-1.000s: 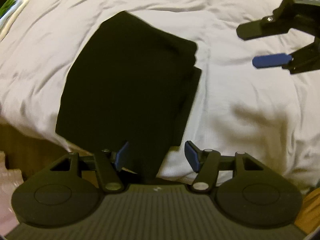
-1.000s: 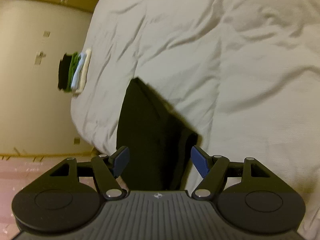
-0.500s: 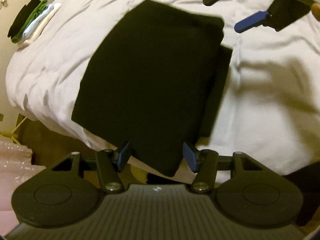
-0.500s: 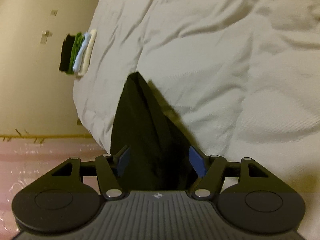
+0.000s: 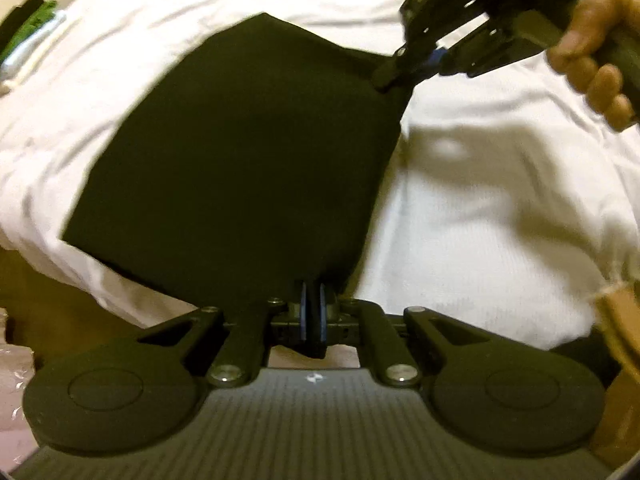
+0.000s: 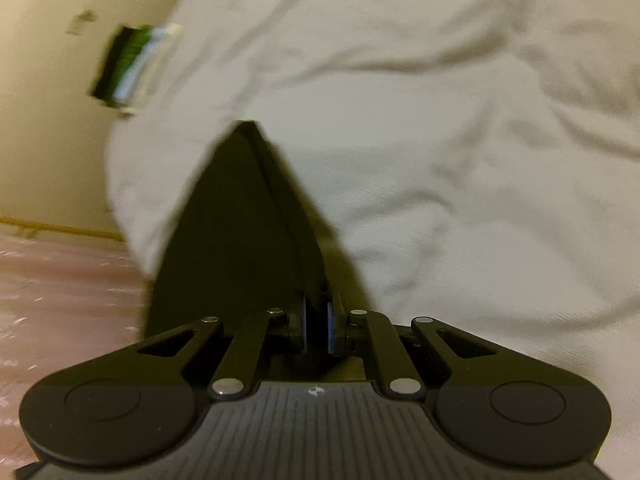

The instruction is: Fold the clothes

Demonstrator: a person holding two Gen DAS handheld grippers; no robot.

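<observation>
White bedding [image 5: 500, 200] lay under everything. Your left gripper [image 5: 311, 312] had just closed on the near corner of the black garment [image 5: 240, 160], and your right gripper [image 6: 317, 322] had just closed on another corner. Each pinch was shallow, so I think a quick lift could slip some layers out and open the fold. That garment was dark, flat, folded, near the bed's edge.

Both your grippers pinch the black garment [image 5: 248, 160] on the white bedding [image 5: 500, 220].
Your left gripper [image 5: 312, 312], jaws just closed, clamps its six o'clock corner; your right gripper [image 5: 404, 72], held by your hand [image 5: 592, 48], grips the one o'clock corner.
</observation>
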